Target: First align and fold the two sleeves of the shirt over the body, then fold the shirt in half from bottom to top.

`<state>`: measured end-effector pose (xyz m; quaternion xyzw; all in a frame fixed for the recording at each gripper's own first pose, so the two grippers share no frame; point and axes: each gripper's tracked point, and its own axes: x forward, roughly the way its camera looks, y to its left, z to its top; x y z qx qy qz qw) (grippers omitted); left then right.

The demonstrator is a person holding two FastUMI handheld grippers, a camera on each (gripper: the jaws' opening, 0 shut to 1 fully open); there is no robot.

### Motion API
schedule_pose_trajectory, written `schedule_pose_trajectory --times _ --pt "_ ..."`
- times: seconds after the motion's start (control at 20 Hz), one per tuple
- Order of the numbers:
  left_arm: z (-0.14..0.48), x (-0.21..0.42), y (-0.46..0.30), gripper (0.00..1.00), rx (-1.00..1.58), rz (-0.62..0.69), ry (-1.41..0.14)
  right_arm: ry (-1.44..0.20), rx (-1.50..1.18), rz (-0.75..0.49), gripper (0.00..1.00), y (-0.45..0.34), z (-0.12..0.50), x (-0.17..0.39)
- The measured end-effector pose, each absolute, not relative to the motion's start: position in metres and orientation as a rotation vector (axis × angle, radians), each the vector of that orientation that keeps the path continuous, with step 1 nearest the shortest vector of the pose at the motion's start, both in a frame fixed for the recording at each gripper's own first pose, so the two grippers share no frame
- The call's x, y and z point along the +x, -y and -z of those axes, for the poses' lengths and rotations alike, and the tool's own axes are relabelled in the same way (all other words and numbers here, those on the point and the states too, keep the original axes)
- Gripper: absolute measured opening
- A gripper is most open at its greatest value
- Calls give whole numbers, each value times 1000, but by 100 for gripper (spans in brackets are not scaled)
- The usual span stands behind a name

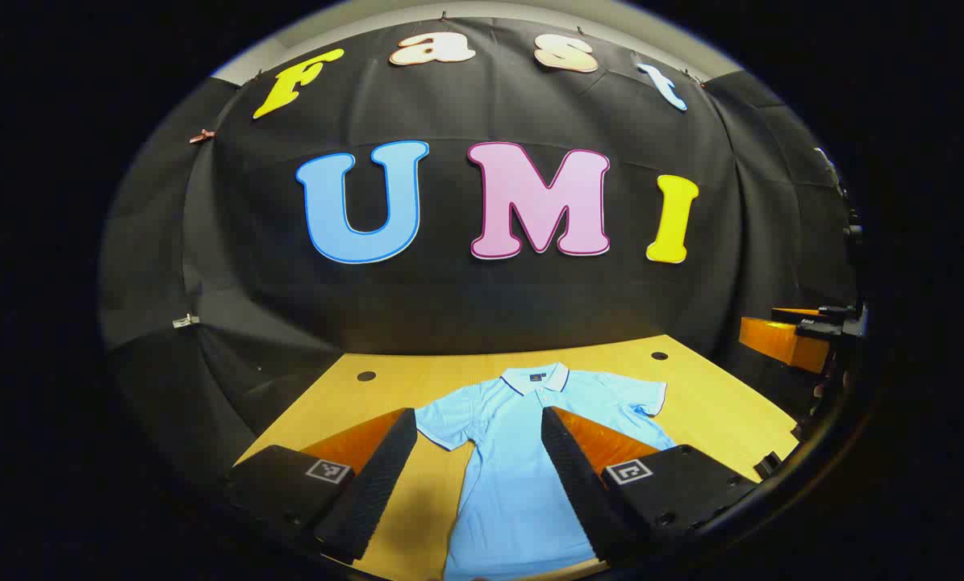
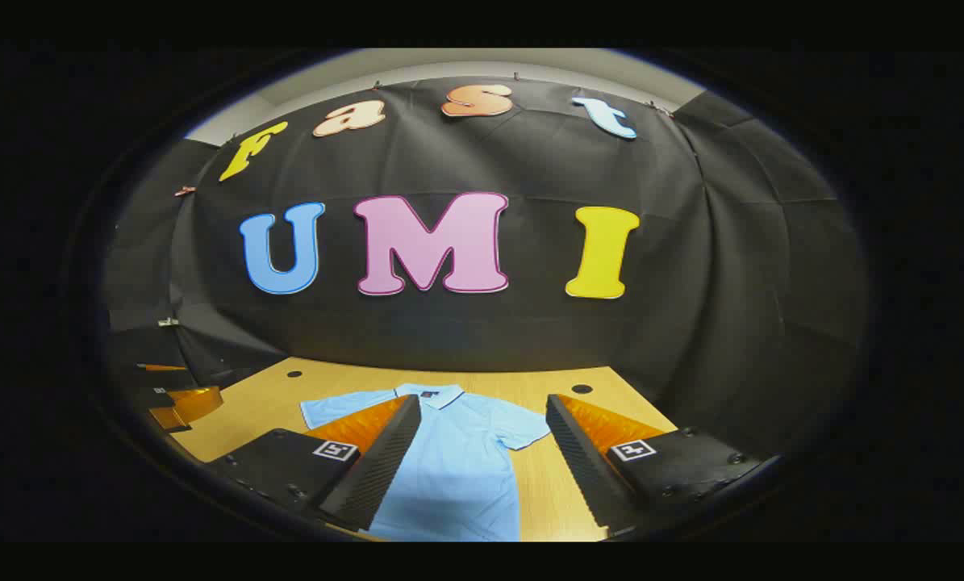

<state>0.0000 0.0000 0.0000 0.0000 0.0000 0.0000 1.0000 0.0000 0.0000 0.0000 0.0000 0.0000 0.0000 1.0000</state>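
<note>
Shirt (image 1: pixel 522 452), light blue with a white-edged collar, lies flat on the table (image 1: pixel 715 403), collar toward the far wall, both short sleeves spread out to the sides and unfolded. In the right gripper view the shirt (image 2: pixel 457 460) sits between that gripper's fingers, toward the left one, whose tip hides part of one sleeve.

The left gripper (image 1: pixel 477 476) hangs above the near part of the shirt with its jaws wide apart, gripping nothing; one sleeve shows between the fingers, the other beyond the right finger. The right gripper (image 2: pixel 482 468) is likewise spread wide and grips nothing, raised over the shirt's other side. Each gripper also shows at the edge of the other's view, off to the side of the table.

The table is pale wood with round dark holes (image 1: pixel 366 376) near its far corners, and nothing else lies on it near the shirt. Black cloth (image 2: pixel 732 282) closes the booth behind and at both sides, pinned up with small clips, and a strip of pale wall (image 2: pixel 465 64) shows above it.
</note>
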Motion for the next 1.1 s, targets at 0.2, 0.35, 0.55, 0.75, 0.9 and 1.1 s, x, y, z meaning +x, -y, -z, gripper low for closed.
schedule_pose_trajectory --times 0.2,0.35,0.55,0.75,0.9,1.1 --pt "-12 3 -4 99 -74 -24 21 4 5 12 97 5 0 -2" --pt "-11 5 -9 99 -49 -36 28 2 8 24 98 10 1 -2" --pt "-1 4 -8 99 -38 -35 6 -13 8 27 98 13 7 -2" --pt "-4 5 -8 99 -34 -41 3 -25 12 24 98 14 11 2" --pt "-7 8 -8 99 -22 -42 6 -54 10 37 97 21 19 16" --pt "6 16 -5 99 29 -40 -31 -137 26 77 97 42 37 55"
